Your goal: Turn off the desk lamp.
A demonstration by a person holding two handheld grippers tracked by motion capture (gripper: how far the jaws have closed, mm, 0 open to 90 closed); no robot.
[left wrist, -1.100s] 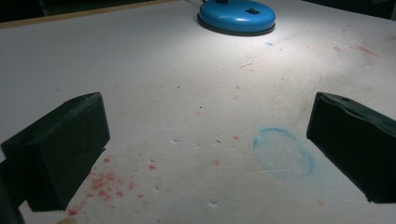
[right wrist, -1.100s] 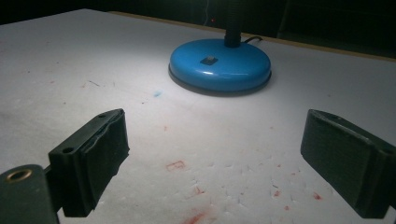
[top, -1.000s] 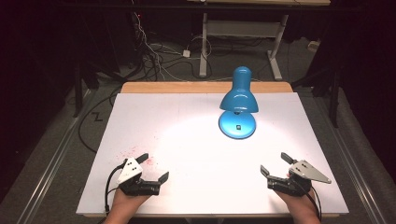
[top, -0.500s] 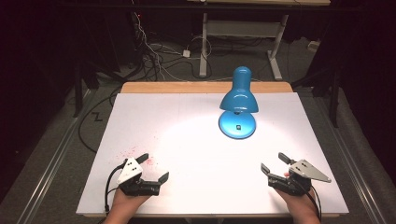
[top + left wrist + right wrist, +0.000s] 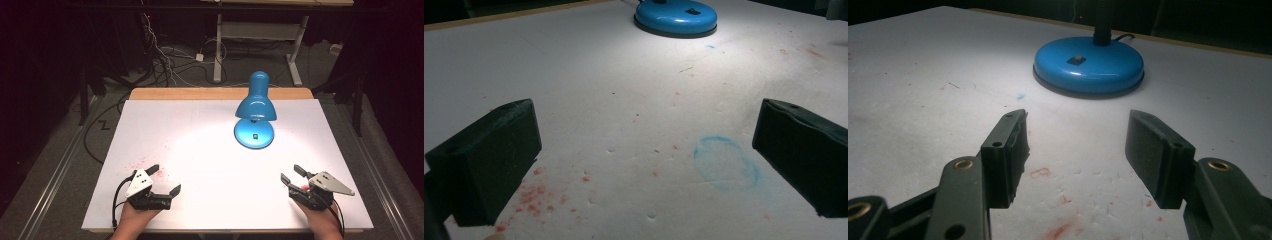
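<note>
Blue desk lamp (image 5: 255,112) standing on the far right-of-centre part of the white table (image 5: 200,130). Glossy round base (image 5: 1089,63), smooth enamel-like finish, dark rubbery rim around the bottom edge, small square switch (image 5: 1077,60) sitting on top. Bell-shaped shade tilting down over the base and throwing a bright pool of light onto the sheet in front of it. A ribbed dark neck is rising from the back of the base in the right gripper view.

Table covering looking matte and slightly pitted, with small dents. Red speckled stains (image 5: 531,195) scattering near the left gripper; a faint blue ring mark (image 5: 726,162) lying between its jaws in the left gripper view. Bare wooden strip (image 5: 190,93) showing along the far edge.

Left gripper (image 5: 164,181) resting at the near left of the table, jaws standing wide apart, gripping nothing; black blocky pads with a dull foam-like surface. Right gripper (image 5: 292,175) resting at the near right, jaws likewise spread and empty; pads flat and rectangular, arms showing brass-coloured rivets.

Lamp sitting well apart from both grippers, beyond them, nearer the right one, which is pointing roughly toward the base.
</note>
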